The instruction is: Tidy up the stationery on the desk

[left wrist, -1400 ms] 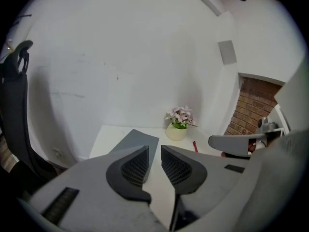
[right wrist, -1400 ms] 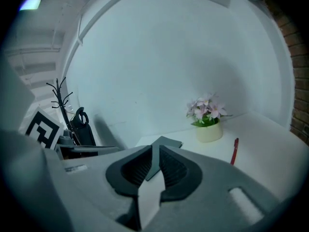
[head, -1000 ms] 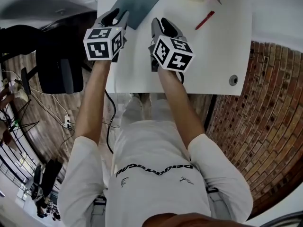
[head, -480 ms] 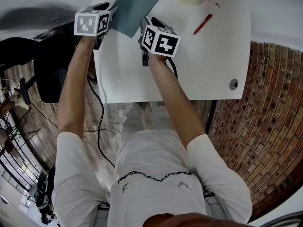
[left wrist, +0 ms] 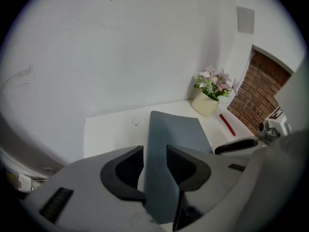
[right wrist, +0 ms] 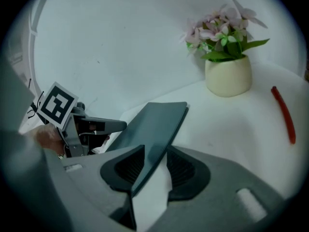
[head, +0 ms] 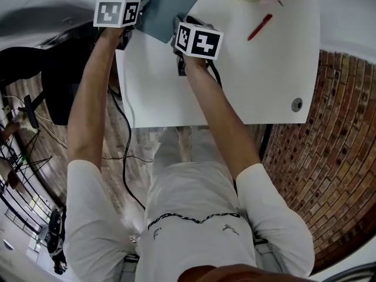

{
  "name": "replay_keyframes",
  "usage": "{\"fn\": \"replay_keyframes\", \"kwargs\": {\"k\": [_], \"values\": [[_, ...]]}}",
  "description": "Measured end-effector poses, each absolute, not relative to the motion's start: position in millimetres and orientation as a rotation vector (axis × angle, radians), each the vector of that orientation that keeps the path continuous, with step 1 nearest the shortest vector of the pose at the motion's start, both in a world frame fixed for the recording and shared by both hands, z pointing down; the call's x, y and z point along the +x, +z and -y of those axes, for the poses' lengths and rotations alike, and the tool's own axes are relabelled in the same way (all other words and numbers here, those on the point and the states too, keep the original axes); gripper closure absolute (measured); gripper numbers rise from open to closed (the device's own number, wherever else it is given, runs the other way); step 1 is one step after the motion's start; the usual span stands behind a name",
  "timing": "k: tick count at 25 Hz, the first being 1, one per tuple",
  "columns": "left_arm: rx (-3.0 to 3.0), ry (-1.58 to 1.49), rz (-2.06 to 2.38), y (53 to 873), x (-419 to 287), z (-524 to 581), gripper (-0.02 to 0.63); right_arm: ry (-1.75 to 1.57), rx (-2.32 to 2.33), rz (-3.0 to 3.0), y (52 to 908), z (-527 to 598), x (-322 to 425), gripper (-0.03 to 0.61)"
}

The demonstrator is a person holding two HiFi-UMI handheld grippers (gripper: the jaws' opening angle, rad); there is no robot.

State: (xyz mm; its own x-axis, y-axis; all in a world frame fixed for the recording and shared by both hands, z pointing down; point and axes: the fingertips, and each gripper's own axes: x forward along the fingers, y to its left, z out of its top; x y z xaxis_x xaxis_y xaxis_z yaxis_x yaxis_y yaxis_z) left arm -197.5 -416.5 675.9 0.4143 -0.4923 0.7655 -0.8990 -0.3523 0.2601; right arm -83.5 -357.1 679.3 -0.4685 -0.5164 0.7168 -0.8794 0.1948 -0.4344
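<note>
Notebook [head: 170, 7], grey-blue, lies flat at the far left corner of the white bench [head: 264, 81]. Left gripper [left wrist: 154, 161] and right gripper [right wrist: 155, 161] have just been opening wide. The notebook shows between each one's jaws, not pressed.

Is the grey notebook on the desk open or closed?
Closed: the grey notebook lies flat on the desk, one plain cover showing, no pages spread.

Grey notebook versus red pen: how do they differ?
The grey notebook is broad and flat; the red pen is a thin stick. The notebook sits between the jaws, just opened, of the left gripper and right gripper; the pen lies apart, untouched. Both rest on the desk.
</note>
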Motion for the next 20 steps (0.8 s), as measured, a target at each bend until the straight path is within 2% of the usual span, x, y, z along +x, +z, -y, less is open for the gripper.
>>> {"fn": "replay_keyframes", "kwargs": {"k": [10,20], "values": [[1.931,0.716,1.079,694.0,-193.8,419.7,0.470,1.179,1.286,2.022,692.4,361.8,-87.8,0.459],[1.828,0.583,1.052,690.1,-196.3,401.3,0.517,1.231,1.228,2.071,688.5,366.4,-79.1,0.507]]}}
